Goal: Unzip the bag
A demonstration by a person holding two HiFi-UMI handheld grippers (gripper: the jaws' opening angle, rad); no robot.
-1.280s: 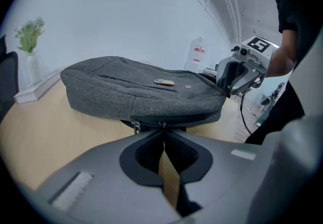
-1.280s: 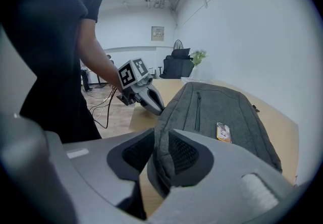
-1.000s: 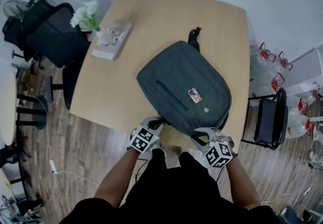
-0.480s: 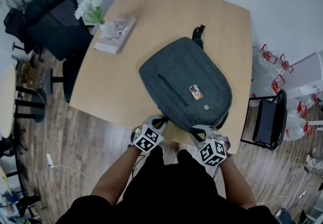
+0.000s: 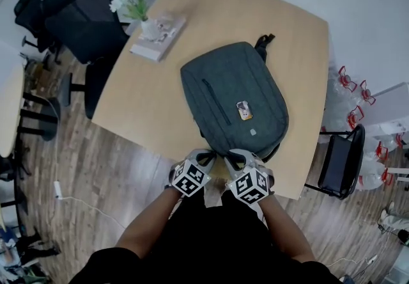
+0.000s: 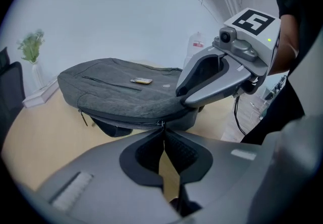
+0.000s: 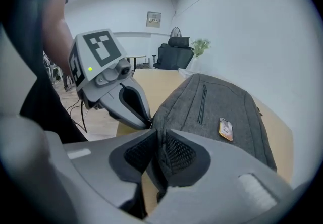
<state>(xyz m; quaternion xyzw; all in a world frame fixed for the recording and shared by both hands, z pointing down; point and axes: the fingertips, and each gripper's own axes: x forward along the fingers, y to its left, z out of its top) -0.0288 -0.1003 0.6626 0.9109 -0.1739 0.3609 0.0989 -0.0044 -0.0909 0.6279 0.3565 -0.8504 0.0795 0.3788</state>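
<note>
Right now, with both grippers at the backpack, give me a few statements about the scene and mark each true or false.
1. The grey backpack lies flat on the wooden table. True.
2. The right gripper is open and empty. False: its jaws have just been closing, and they pinch the backpack's near edge.
3. The left gripper is shut on the zipper pull. True.
4. The vase of flowers stands on the backpack. False: it stands at the table's far corner by a book, apart from the backpack.
5. A small orange tag sits on the backpack's top face. True.
</note>
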